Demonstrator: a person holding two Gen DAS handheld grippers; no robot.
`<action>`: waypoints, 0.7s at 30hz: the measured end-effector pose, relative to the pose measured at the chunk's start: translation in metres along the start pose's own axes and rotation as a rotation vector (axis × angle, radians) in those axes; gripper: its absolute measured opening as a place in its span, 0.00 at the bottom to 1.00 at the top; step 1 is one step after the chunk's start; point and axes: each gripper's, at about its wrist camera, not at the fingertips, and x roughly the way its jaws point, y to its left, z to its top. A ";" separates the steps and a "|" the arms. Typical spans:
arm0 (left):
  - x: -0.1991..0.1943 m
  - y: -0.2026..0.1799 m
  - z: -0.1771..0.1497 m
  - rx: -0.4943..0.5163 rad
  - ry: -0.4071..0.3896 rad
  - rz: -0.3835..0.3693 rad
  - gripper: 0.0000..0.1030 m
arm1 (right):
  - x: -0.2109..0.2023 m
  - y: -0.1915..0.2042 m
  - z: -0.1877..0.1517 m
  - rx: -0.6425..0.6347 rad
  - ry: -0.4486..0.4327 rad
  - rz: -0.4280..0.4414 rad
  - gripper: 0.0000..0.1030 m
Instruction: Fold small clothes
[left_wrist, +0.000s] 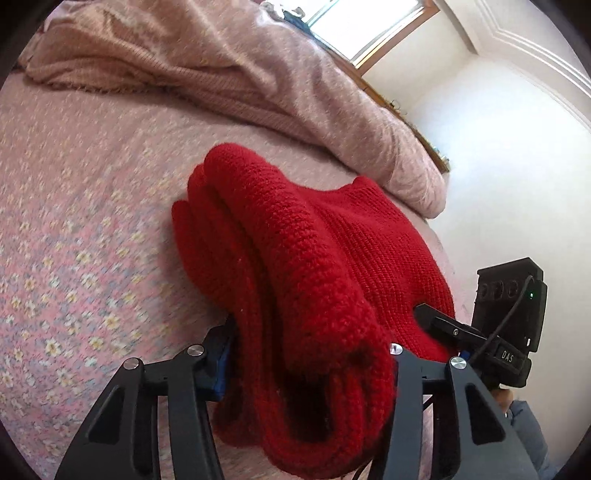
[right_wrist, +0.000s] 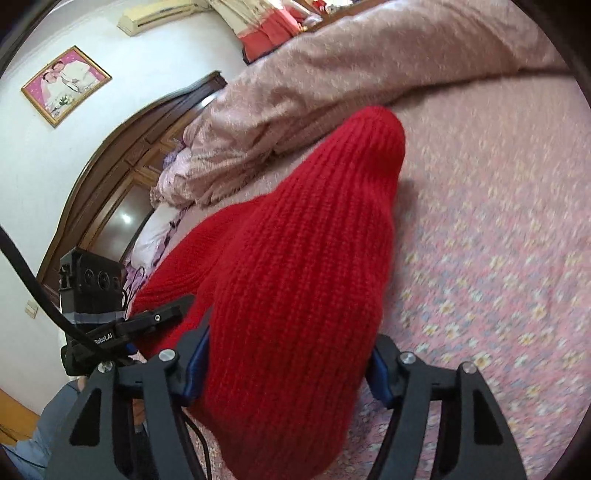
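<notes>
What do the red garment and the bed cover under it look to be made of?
Red garment: chunky knit, probably wool or acrylic yarn; visible ribbed stitches, matte and slightly fuzzy. Bed cover: thin woven fabric, likely cotton, with a printed small-flower pattern; matte, though blurred.

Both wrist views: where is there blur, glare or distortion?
Left wrist view: window blown out white; floral bedspread smeared at left; red knit garment sharp. Right wrist view: bedspread blurred at right; headboard bowed by the fisheye, with a glare spot.
</notes>
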 end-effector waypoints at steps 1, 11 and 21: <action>0.000 -0.003 0.002 0.005 -0.007 -0.004 0.43 | -0.006 -0.002 0.003 0.001 -0.012 -0.001 0.69; 0.036 -0.078 0.022 0.148 -0.097 -0.033 0.43 | -0.072 -0.043 0.019 0.017 -0.149 -0.032 0.69; 0.125 -0.102 0.031 0.278 -0.130 0.035 0.43 | -0.100 -0.107 0.063 -0.086 -0.221 -0.115 0.69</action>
